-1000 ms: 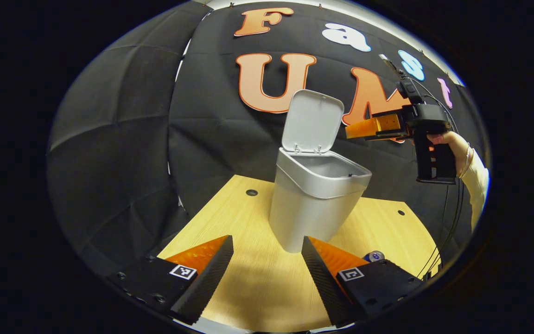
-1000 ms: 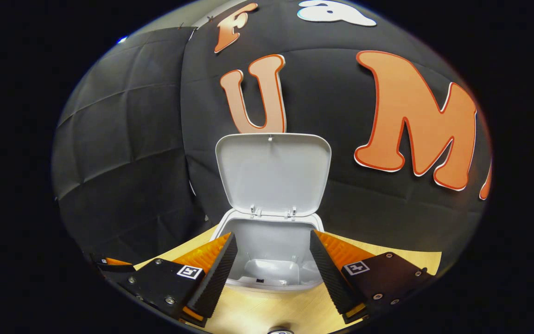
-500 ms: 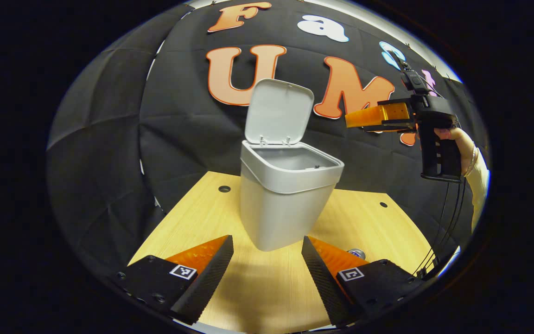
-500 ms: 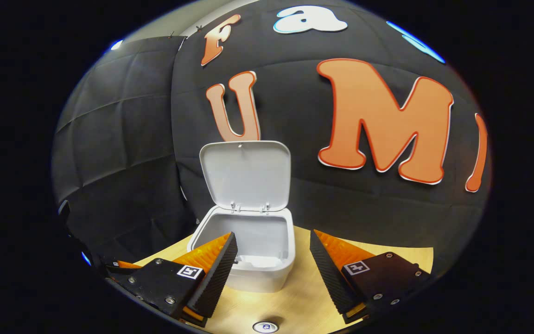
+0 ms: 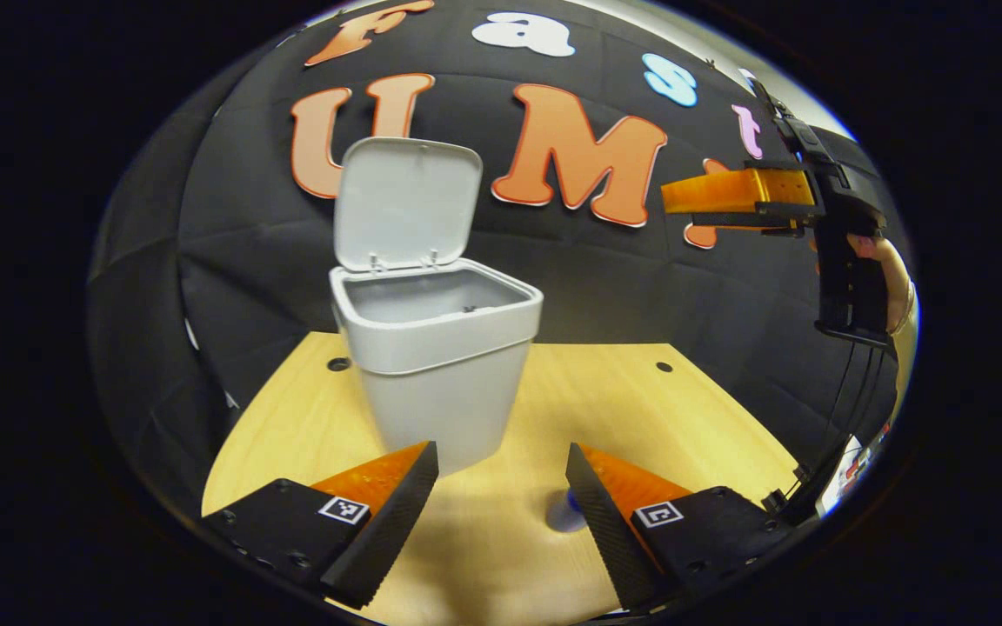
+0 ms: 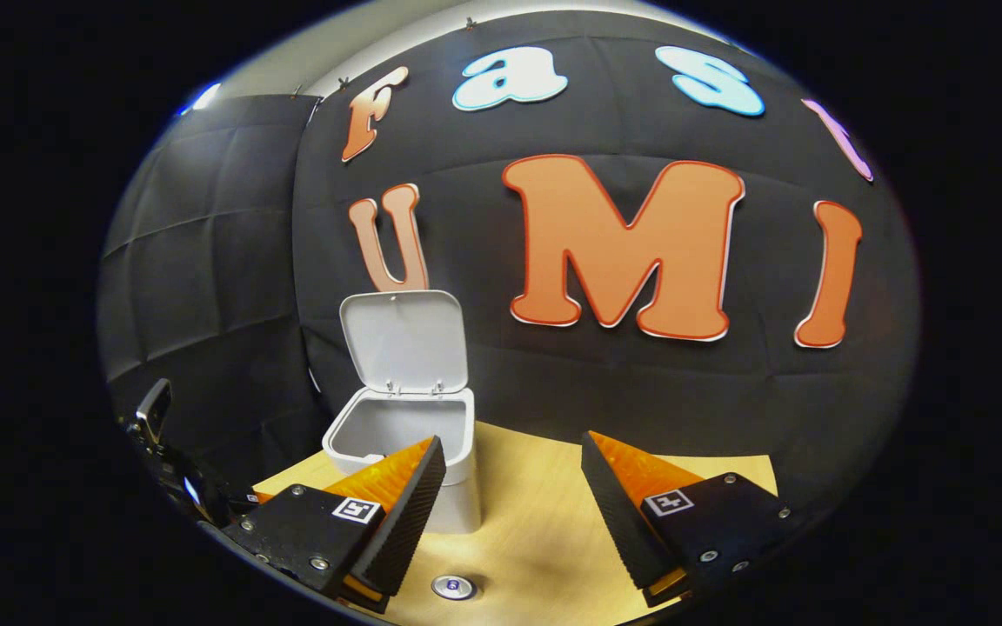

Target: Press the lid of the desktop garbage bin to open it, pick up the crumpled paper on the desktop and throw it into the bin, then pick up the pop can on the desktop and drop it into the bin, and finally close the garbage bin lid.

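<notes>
The pop can (image 5: 565, 511) stands upright on the table (image 5: 640, 409), low in the frame, just inside the left claw's (image 5: 501, 513) right finger. Both claws gape wide, empty (the right claw (image 6: 514, 513) sits higher). The bin (image 5: 431, 348), lid open, stands centre-left.

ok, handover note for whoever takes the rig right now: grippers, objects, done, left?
Left gripper: open, empty, low over the table, with the pop can standing just ahead by its right finger.
Right gripper: open, empty, held up to the right of the bin.
Bin lid stands upright and open.
No crumpled paper seen on the table; what lies in the bin cannot be told.
Done: lid opened; paper likely binned.
Left: grasp can, drop it in the bin, close the lid.
</notes>
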{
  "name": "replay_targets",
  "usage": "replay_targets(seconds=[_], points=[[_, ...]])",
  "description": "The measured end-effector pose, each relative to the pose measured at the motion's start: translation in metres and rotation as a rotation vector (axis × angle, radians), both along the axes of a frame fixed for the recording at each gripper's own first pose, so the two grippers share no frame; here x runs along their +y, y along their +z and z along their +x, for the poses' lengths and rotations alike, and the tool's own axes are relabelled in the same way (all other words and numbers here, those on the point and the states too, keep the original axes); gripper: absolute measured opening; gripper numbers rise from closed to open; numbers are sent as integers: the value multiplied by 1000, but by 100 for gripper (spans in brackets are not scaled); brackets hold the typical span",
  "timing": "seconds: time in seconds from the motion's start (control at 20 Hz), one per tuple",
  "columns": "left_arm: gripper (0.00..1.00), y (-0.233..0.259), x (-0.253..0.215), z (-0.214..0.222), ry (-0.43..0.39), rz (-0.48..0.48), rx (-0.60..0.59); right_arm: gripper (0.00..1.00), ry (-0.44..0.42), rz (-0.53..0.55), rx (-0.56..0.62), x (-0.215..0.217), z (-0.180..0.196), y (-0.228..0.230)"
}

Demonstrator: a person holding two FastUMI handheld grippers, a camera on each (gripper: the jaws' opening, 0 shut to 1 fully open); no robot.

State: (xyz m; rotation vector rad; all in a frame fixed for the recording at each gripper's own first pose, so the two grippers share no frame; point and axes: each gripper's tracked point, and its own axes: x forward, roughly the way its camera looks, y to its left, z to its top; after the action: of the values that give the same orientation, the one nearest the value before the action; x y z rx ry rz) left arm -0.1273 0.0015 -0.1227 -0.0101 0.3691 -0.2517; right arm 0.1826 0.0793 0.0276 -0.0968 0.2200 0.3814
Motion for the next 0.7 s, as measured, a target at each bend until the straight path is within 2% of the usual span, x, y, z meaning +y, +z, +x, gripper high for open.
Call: replay_targets(seconds=[0.35,0.55,0.7], points=[[96,-61,-80,18,-159,36,128,94,-110,27,1,-78,-12,-3],[97,-99,-101,28,-195,55,185,94,-158,32,10,-110,-18,-10],[97,-127,-98,33,-172,112,226,94,-177,27,24,-126,-22,-17]])
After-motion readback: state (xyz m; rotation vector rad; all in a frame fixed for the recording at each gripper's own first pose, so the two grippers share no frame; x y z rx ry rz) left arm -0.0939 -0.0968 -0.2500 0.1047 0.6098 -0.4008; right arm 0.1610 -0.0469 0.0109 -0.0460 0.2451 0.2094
